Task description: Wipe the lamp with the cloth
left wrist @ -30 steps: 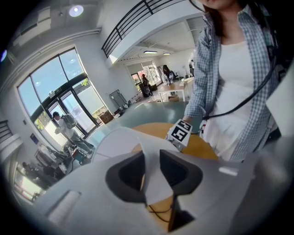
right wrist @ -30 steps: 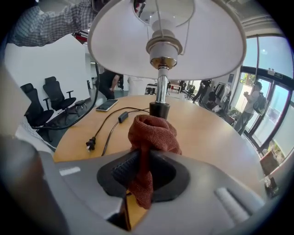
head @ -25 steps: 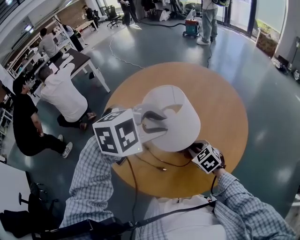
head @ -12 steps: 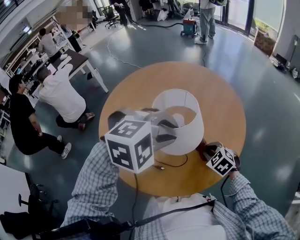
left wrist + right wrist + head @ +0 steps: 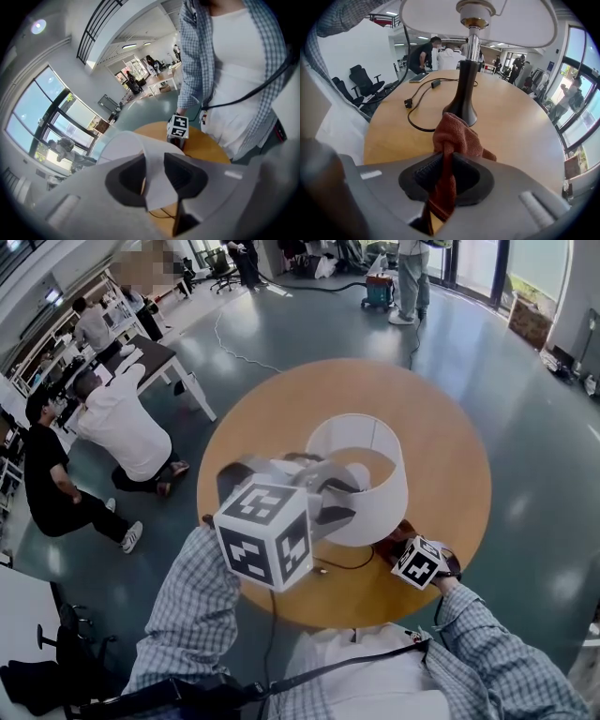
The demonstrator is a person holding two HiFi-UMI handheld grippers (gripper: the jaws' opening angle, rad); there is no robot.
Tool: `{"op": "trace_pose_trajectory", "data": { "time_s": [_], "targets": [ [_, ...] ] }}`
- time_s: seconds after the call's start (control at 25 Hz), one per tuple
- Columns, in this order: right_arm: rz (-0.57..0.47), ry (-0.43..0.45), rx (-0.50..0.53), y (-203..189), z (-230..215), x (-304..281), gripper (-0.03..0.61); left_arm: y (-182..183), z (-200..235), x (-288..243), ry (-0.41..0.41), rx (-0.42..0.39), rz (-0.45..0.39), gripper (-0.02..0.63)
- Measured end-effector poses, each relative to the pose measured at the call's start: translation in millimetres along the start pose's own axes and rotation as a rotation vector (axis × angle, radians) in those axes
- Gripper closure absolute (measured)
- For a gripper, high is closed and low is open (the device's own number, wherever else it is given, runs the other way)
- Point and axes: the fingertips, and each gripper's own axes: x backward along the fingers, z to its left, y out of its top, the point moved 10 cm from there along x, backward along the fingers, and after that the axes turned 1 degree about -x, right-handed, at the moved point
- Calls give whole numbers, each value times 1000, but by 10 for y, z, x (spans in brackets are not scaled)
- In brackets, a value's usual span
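A lamp with a white drum lampshade (image 5: 375,493) and a dark base (image 5: 461,101) stands on the round wooden table (image 5: 450,427). My left gripper (image 5: 333,498) straddles the shade's near rim; its jaws are opening, with the shade wall (image 5: 126,150) still between the pads. My right gripper (image 5: 398,538) is low beside the shade, shut on a red-brown cloth (image 5: 452,136). The bunched cloth hangs just in front of the lamp's base, above the tabletop. In the left gripper view the right gripper's marker cube (image 5: 178,127) shows beyond the shade.
The lamp's black cable (image 5: 417,101) loops over the table to the left of the base, with an inline switch (image 5: 436,83). A phone (image 5: 421,76) lies at the table's far edge. People crouch by a white desk (image 5: 164,362) at the left.
The shade, tilted toward me a second ago, now stands more upright. My right gripper has sunk with the cloth toward the lamp's base. The left gripper shifted slightly along the rim.
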Motion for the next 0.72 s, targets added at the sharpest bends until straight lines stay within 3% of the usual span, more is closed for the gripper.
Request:
{"op": "trace_pose_trajectory", "data": {
  "time_s": [0.2,0.36,0.44,0.6,0.72],
  "targets": [
    [10,2,-21,-14,-39,-68,506,-9,-14,-16,38,8,-28,474],
    [7,9,-27,-24,-27,-61,458,-15,-44,-10,67,33,-62,422],
    [2,23,-38,-42,-21,-90,419,-31,-48,3,84,50,-77,398],
    [-17,69,-75,-60,8,-156,275,-139,-60,80,169,106,-126,356],
    [-55,70,-118,-91,18,-135,245,-229,-75,200,258,177,-209,356]
  ]
}}
